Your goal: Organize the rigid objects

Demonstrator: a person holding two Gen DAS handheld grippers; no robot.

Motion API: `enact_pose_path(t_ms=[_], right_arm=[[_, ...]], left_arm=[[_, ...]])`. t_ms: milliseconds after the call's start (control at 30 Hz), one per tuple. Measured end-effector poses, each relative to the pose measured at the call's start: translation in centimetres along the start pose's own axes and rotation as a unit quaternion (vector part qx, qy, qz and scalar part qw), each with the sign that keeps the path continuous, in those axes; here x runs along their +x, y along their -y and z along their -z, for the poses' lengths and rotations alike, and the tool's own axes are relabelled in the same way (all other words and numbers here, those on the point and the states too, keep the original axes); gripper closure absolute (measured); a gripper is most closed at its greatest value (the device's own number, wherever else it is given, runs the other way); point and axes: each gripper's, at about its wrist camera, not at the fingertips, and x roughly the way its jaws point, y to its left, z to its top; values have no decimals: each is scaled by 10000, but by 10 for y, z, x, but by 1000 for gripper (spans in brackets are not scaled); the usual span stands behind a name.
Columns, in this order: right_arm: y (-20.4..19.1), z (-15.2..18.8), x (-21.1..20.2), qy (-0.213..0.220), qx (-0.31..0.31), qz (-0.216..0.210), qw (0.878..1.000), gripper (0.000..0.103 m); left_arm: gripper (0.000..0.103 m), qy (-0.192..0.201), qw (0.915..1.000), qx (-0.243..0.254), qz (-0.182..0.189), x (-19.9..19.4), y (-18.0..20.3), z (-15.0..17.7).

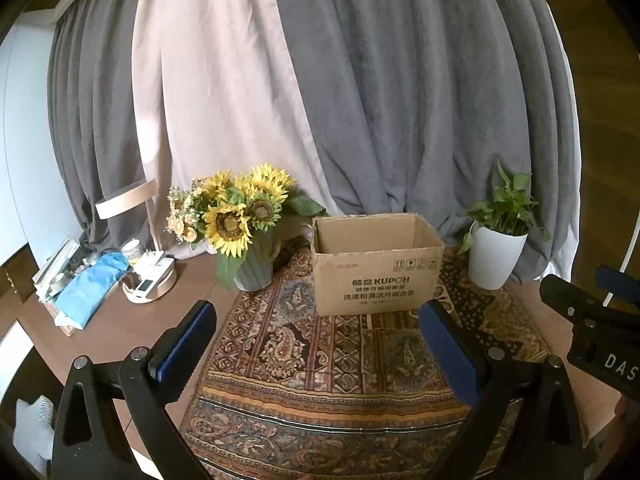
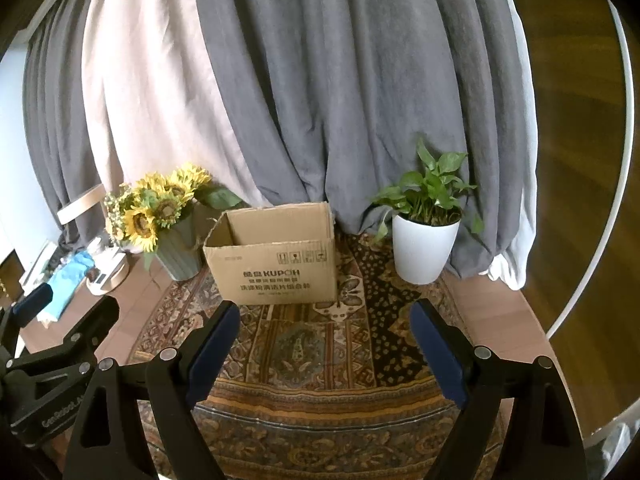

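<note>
You're holding both grippers, left [image 1: 316, 332] & right [image 2: 324, 328], jaws wide w/ nothing between; box [image 1: 376, 266] is sitting just ahead. Risk: nudging vase [image 1: 254, 264] or pot [image 1: 496, 258] beside it.

Wooden table [image 1: 192, 280] under patterned cloth [image 1: 320, 360]

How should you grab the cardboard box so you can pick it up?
Probably by the near top rim of the cardboard box, coming from above. It stands upright with its top open, so one finger can slip inside and one outside that thin wall. The body looks too wide for the open right gripper.
</note>
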Motion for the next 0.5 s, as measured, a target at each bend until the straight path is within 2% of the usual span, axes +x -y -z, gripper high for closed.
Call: enact_pose_path(t_ms=[500], right_arm=[[4, -1, -5, 73, -28, 79, 9999, 15]], left_arm=[[0, 46, 10000, -37, -79, -5, 1, 0]])
